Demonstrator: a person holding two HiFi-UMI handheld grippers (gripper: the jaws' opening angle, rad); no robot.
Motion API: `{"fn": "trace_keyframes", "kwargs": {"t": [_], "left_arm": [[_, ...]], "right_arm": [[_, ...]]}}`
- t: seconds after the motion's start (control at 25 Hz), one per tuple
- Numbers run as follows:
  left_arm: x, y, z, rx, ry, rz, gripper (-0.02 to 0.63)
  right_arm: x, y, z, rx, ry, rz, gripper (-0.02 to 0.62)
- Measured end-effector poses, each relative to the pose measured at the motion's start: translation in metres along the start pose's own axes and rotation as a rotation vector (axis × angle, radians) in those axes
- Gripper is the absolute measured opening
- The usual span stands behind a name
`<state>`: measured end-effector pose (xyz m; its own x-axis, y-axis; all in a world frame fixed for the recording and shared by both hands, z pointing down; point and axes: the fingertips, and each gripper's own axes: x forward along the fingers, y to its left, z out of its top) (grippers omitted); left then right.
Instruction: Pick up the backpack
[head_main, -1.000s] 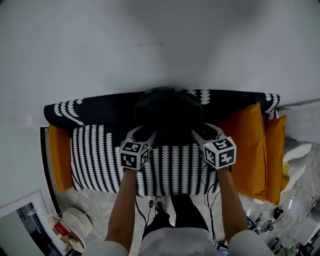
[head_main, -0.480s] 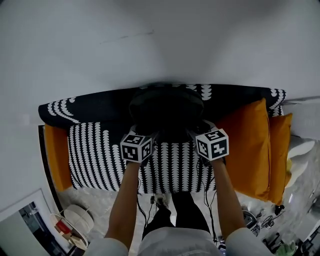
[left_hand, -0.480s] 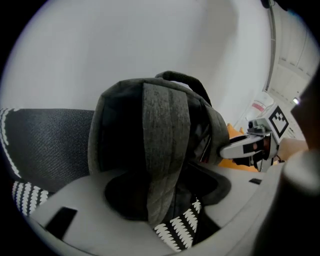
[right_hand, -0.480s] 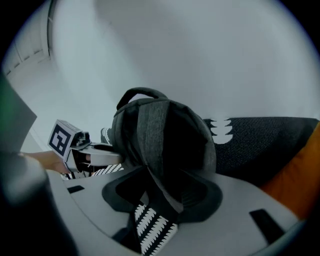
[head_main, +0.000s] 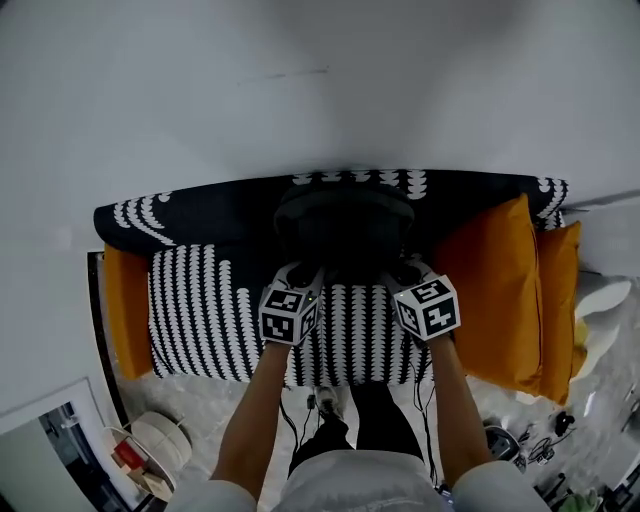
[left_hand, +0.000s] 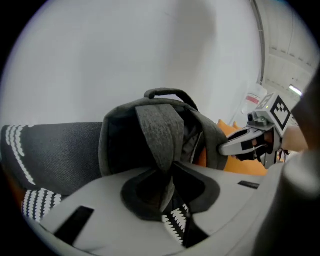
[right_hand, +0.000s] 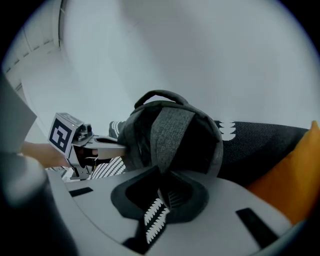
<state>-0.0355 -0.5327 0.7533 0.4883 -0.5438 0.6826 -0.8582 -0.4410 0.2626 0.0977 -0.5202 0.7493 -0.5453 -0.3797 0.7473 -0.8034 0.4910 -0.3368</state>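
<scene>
A dark grey backpack (head_main: 345, 222) stands upright on the sofa seat against the backrest. In the head view my left gripper (head_main: 305, 275) and right gripper (head_main: 400, 273) meet its front, side by side. In the left gripper view the left gripper (left_hand: 169, 187) has its jaws closing on the backpack's grey shoulder strap (left_hand: 157, 135), which is pinched between the pads. In the right gripper view the right gripper (right_hand: 163, 192) is closing the same way on the other strap (right_hand: 170, 131). The top carry handle (left_hand: 165, 93) stands free.
The sofa (head_main: 210, 310) has a black-and-white patterned cover. Orange cushions lie at its right (head_main: 495, 290) and left (head_main: 125, 310) ends. A plain wall rises right behind it. Cables, a spool (head_main: 155, 440) and small items lie on the floor near the person's feet.
Both grippers moved in and down to the backpack's front. Their jaws stood wide before and have now come together on the two shoulder straps.
</scene>
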Motion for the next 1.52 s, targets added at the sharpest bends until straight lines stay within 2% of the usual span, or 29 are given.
{"fn": "trace_keyframes", "kwargs": {"t": [0.16,0.52,0.6,0.92,1.16,1.32,1.52], "left_arm": [[-0.027,-0.015,-0.010,0.015,-0.001,-0.014,0.057],[-0.108,-0.062,-0.041,0.000,-0.017,-0.046,0.049],[-0.128,-0.073,-0.047,0.020,-0.032,-0.047,0.049],[-0.203,-0.106,-0.063,0.105,-0.113,-0.038,0.044],[-0.251,-0.118,-0.051,0.121,-0.205,-0.017,0.038],[-0.286,-0.134,-0.043,0.169,-0.253,-0.023,0.038],[-0.339,-0.162,-0.042,0.231,-0.316,-0.010,0.037]], "right_arm": [[-0.027,0.022,-0.007,0.016,-0.017,-0.002,0.037],[-0.103,0.081,-0.030,0.022,-0.051,-0.006,0.037],[-0.121,0.092,-0.035,0.025,-0.057,0.005,0.037],[-0.182,0.133,-0.063,-0.103,-0.065,-0.042,0.037],[-0.218,0.171,-0.065,-0.119,-0.157,-0.102,0.037],[-0.252,0.200,-0.064,-0.144,-0.221,-0.149,0.037],[-0.306,0.243,-0.077,-0.174,-0.301,-0.150,0.037]]}}
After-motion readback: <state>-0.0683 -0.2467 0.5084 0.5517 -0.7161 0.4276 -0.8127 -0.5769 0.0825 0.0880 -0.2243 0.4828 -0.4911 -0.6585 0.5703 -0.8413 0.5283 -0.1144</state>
